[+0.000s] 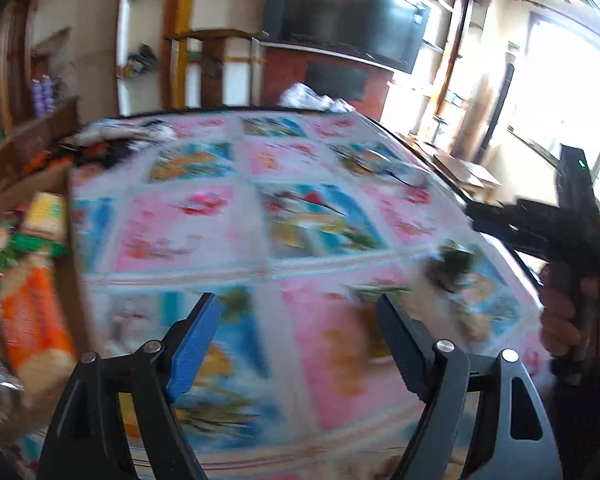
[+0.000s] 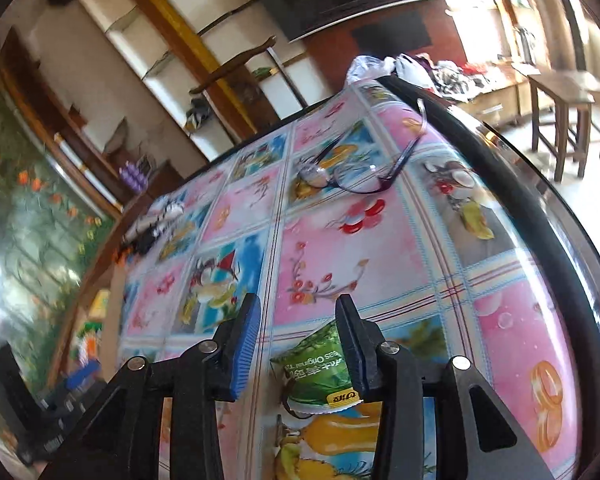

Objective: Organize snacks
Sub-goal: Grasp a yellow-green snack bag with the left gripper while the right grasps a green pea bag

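Blue-padded fingers (image 2: 242,350) of the right gripper (image 2: 296,320) are standing apart in the right wrist view, and a small green snack packet (image 2: 320,368) is lying on the table between them. That packet is sitting close against the inner face of the right-hand finger, with a clear gap showing to the left-hand pad; whether the right-hand finger is actually touching it cannot be told. Neither pad is pressing on it, so the jaws are open around it rather than gripping.

Farther along the flowered tablecloth (image 2: 340,248), a pair of glasses (image 2: 360,172) is lying well apart from the packet.

In the left wrist view, the left gripper (image 1: 296,320) is spreading wide over the cloth with nothing between its fingers. At the left edge, a cardboard box (image 1: 66,184) is holding blurred packets (image 1: 32,320) of orange, yellow and green. At the right edge, a hand (image 1: 580,312) is gripping the black handle of the other gripper, with the green packet showing as a blur just left of it.
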`<state>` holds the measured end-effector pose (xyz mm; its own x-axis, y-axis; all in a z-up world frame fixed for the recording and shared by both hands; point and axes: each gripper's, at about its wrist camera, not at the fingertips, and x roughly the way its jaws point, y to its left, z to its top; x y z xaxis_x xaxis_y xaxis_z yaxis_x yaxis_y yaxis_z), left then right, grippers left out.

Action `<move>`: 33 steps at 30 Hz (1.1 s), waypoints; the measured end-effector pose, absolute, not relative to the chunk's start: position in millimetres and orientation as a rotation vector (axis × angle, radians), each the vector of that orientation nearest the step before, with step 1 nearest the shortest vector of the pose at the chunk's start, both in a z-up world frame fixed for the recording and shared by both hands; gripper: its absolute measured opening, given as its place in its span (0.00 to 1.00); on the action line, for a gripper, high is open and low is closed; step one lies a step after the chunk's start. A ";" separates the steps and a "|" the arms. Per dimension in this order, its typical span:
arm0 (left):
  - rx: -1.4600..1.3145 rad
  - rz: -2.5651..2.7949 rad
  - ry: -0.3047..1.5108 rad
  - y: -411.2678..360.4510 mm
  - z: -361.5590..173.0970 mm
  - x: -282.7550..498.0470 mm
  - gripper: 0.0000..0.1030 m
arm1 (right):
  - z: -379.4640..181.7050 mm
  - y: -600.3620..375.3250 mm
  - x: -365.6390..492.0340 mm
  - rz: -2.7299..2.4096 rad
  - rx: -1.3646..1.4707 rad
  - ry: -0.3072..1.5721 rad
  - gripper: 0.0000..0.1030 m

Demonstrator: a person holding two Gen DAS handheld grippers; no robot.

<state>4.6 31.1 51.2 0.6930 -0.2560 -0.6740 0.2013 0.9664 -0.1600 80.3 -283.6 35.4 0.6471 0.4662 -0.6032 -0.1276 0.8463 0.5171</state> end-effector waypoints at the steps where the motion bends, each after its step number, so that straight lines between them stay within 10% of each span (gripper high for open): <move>1: -0.060 -0.270 0.776 20.0 48.9 6.0 0.82 | 36.1 -286.5 81.8 0.349 0.473 0.801 0.41; 10: 0.097 -0.260 0.863 -45.5 25.0 26.1 0.81 | 42.0 -286.5 80.4 0.274 0.423 0.796 0.44; 15: 0.129 -0.262 0.934 -55.5 8.4 36.5 0.42 | 46.0 -286.8 78.6 0.250 0.393 0.787 0.44; 33: 0.077 -0.081 0.890 13.7 9.0 57.3 0.37 | 27.6 -241.7 72.7 0.332 0.143 0.904 0.61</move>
<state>57.2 13.7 9.0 0.6269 -0.0385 -0.7782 0.1022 0.9942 0.0332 72.7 -241.7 27.6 0.5716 0.3421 -0.7458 -0.2225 0.9395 0.2605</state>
